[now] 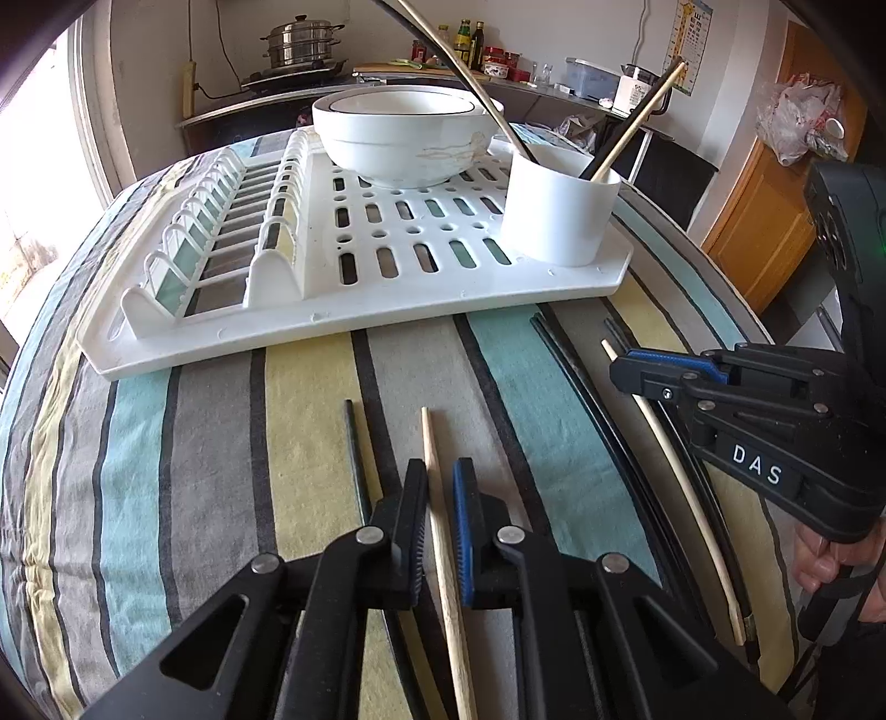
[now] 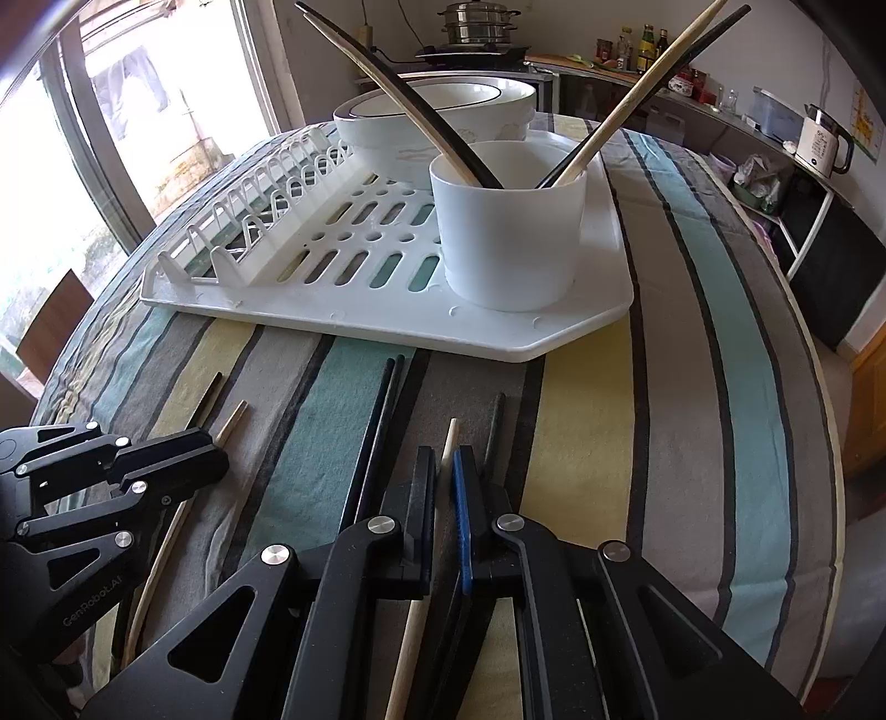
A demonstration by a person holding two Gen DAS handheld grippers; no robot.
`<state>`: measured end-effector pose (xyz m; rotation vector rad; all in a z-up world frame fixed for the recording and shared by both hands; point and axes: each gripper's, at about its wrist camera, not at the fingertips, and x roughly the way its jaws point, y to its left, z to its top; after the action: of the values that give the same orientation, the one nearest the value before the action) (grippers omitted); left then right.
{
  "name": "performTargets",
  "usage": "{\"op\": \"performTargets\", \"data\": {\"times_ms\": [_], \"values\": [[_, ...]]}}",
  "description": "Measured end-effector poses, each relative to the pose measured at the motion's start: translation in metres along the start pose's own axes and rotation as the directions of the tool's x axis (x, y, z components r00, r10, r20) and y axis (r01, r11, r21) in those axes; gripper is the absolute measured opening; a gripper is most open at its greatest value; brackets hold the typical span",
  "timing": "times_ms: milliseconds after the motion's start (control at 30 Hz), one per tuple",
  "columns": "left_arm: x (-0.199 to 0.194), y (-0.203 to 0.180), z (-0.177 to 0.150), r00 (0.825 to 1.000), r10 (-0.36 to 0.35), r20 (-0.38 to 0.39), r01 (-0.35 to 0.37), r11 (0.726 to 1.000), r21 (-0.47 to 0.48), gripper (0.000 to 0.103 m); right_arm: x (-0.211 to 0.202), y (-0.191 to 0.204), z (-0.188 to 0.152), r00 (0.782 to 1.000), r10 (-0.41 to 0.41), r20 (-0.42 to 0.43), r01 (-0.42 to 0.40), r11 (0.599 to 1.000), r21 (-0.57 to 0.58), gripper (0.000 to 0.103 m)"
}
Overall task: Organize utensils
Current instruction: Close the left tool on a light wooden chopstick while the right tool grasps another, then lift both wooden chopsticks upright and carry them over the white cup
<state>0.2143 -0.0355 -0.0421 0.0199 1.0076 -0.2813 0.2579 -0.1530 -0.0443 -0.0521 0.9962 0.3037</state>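
Observation:
My left gripper (image 1: 440,482) is shut on a light wooden chopstick (image 1: 437,498) lying on the striped cloth; a black chopstick (image 1: 354,443) lies just left of it. My right gripper (image 2: 443,476) is shut on another light wooden chopstick (image 2: 447,443), with a black chopstick (image 2: 495,426) just right of it. The right gripper also shows in the left wrist view (image 1: 637,371). A pair of black chopsticks (image 2: 376,421) lies between the two grippers. A white utensil cup (image 2: 506,227) on the white drying rack (image 2: 354,310) holds several chopsticks.
Stacked white bowls (image 1: 404,133) sit at the back of the rack (image 1: 354,310). The round table's edge (image 2: 830,443) curves along the right. A counter with a steel pot (image 1: 302,41) and bottles stands behind.

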Motion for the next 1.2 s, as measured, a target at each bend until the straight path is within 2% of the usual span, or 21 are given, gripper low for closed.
{"op": "performTargets", "data": {"times_ms": [200,467,900,1200], "values": [[-0.004,0.004,0.003,1.0,-0.026,0.003,0.026,0.999,-0.028,0.006,-0.022,0.0,0.002,0.998,0.018,0.059,-0.018,1.0,0.002,0.006],[-0.033,0.001,0.01,0.997,-0.041,0.069,0.043,0.999,-0.023,0.006,-0.06,-0.003,0.003,0.987,0.04,0.156,-0.043,0.999,0.013,0.006],[-0.103,-0.005,0.02,0.973,-0.068,0.219,0.071,0.997,-0.008,0.006,-0.127,-0.001,-0.003,0.946,0.061,0.319,-0.067,0.998,0.008,0.005],[-0.134,-0.012,0.011,0.955,-0.075,0.287,0.076,0.997,0.008,0.006,-0.152,0.0,-0.017,0.918,0.07,0.389,-0.077,0.997,0.001,0.005]]}}
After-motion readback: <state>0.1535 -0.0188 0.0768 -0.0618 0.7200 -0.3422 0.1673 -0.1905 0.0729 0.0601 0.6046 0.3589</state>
